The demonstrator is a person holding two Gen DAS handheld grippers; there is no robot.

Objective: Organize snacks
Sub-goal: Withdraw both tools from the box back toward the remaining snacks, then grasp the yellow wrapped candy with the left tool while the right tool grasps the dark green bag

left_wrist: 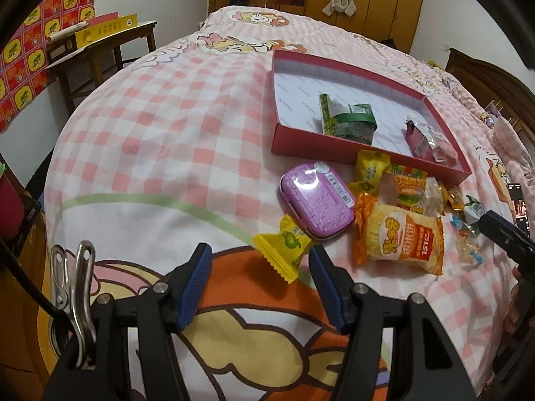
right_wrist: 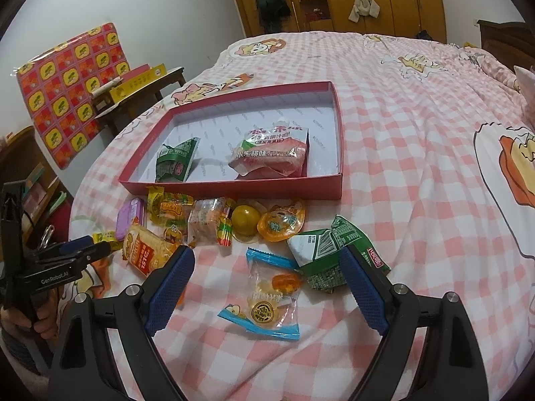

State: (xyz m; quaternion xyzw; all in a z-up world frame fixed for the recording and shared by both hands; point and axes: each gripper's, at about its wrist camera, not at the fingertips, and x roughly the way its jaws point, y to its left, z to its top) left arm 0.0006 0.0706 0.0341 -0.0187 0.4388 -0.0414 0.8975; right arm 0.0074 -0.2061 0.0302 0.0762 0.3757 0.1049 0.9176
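Left wrist view: we hold our left gripper parted around the yellow candy (pads not touching), just below the purple tin.

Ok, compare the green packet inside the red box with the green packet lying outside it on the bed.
The green packet in the red box lies inside the red box, beside a pink packet; the green packet on the bed lies on the quilt in front of that box. The boxed one is far from both grippers; the one on the bed sits by the right hand-held gripper, untouched. Both share the same green-and-white wrapper.
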